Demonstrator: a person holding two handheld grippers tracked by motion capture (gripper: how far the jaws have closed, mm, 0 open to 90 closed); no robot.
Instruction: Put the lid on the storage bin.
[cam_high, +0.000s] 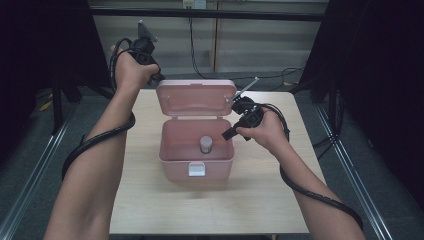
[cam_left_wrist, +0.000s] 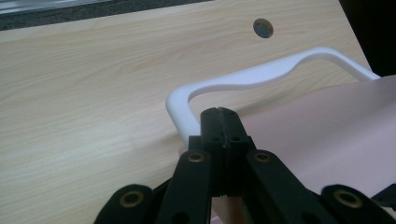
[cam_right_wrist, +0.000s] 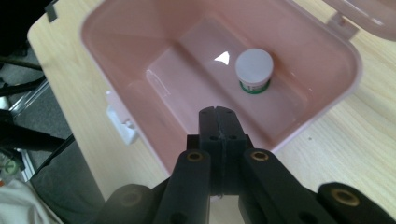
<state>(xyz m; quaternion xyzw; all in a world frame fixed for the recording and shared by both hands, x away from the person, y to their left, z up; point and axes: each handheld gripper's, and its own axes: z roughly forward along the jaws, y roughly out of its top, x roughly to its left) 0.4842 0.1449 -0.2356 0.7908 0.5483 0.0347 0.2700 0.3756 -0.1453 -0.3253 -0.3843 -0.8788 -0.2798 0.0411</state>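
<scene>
With the left gripper (cam_high: 156, 78) closed and empty behind the raised lid (cam_high: 196, 97) and the right gripper (cam_high: 228, 133) closed and empty above the pink box (cam_high: 196, 165), the lid could drop shut on the small jar (cam_right_wrist: 253, 71) standing inside if nudged.

pink box (cam_high: 196, 155) — white handle (cam_left_wrist: 252, 77), white-capped jar (cam_right_wrist: 253, 70) — pale wood-grain table (cam_high: 150, 200)

Black tongs (cam_right_wrist: 218, 112), brass pivot screws, ribbed black cables, bare forearms
</scene>
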